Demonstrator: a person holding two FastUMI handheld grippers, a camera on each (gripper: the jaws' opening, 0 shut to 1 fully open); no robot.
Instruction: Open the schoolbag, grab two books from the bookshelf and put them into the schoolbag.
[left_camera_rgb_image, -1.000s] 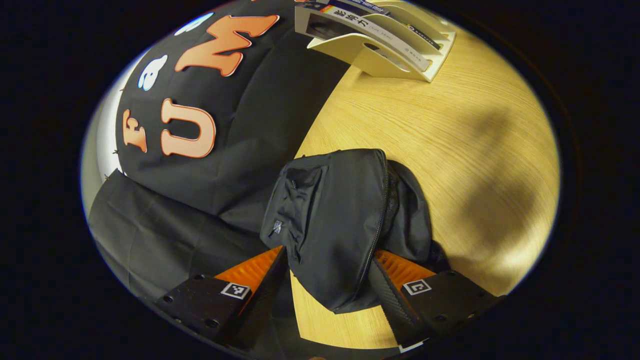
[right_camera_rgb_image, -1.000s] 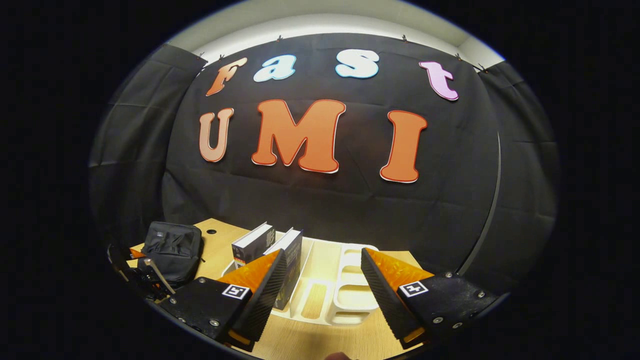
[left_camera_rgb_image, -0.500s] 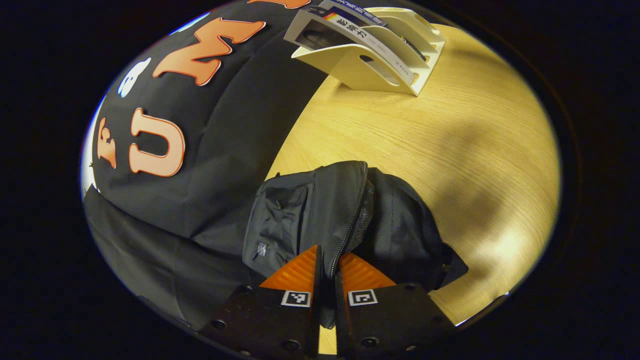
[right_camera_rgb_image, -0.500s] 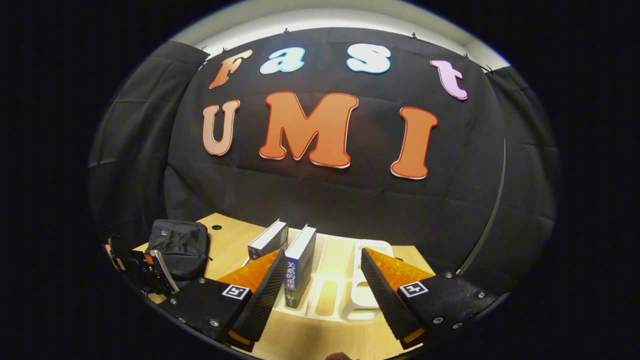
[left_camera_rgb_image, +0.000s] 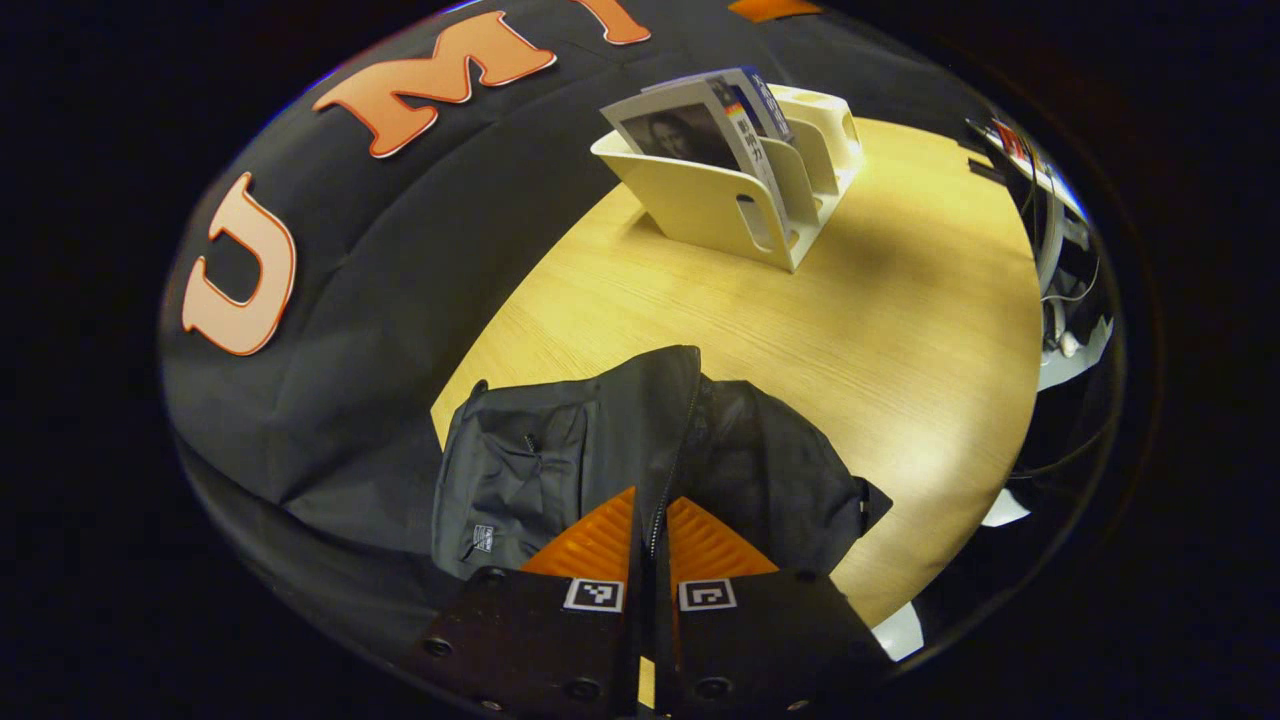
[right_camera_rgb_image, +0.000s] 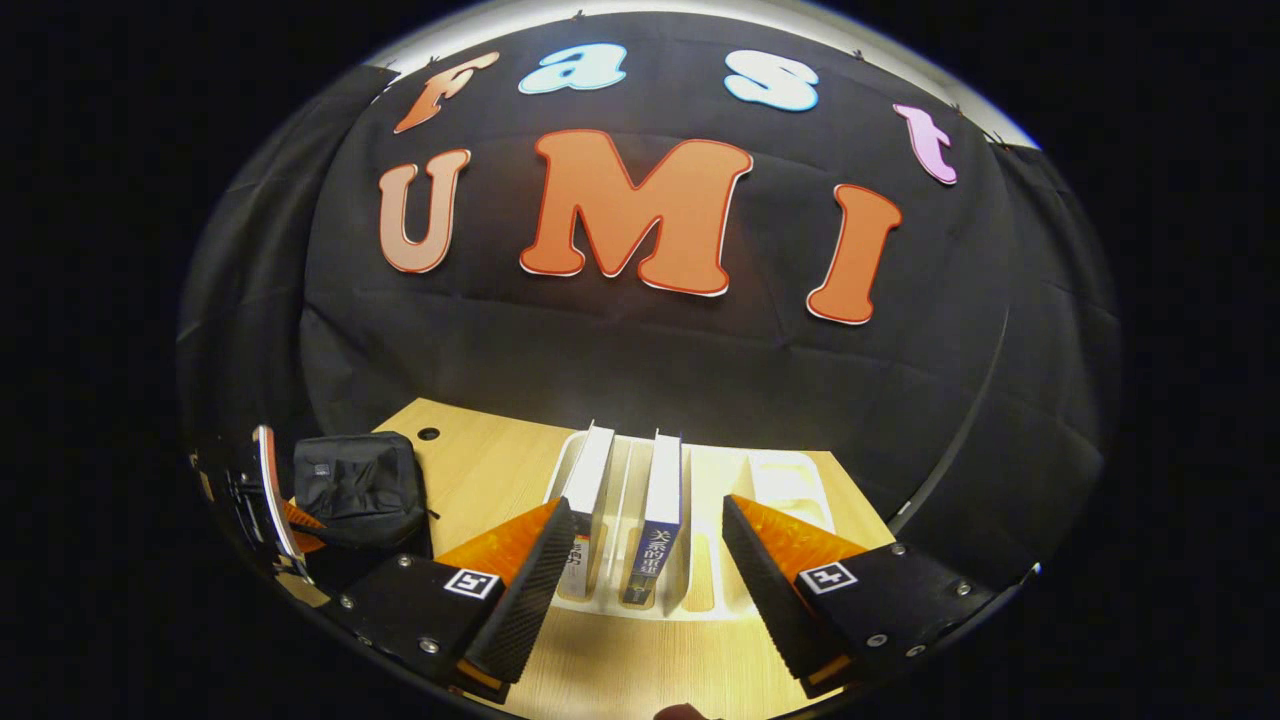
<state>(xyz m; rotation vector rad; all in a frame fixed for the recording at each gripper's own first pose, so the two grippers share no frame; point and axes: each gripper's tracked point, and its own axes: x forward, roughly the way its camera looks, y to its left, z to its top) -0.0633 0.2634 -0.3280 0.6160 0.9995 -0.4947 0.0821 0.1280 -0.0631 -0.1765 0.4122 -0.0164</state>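
In the left gripper view, the left gripper (left_camera_rgb_image: 652, 520) sits at the bottom centre of the frame with its orange fingers pressed together on the zip line of the black fabric schoolbag (left_camera_rgb_image: 560, 450). Whether they pinch the zip pull itself or just the fabric beside it cannot be told. The pinch at that seam looks meant to draw the zip along and open the bag, which lies slumped on the light wooden table (left_camera_rgb_image: 900, 330) in the lower middle of the frame, its zip running up from the fingertips. The bag appears mostly closed.

At the top of that frame stands the cream plastic bookshelf (left_camera_rgb_image: 720, 205) with slotted dividers, holding the books upright so a spine can be gripped from the side.

In the right gripper view, the right gripper (right_camera_rgb_image: 640, 555) is at the bottom centre, fingers spread wide and empty. Between them, in the lower middle, the white-covered book (right_camera_rgb_image: 588, 480) and the blue-spined book (right_camera_rgb_image: 662, 500) stand in neighbouring slots of the bookshelf. The wide spread, lined up with the blue-spined book, suggests it is readied to take that book once the bag is open.
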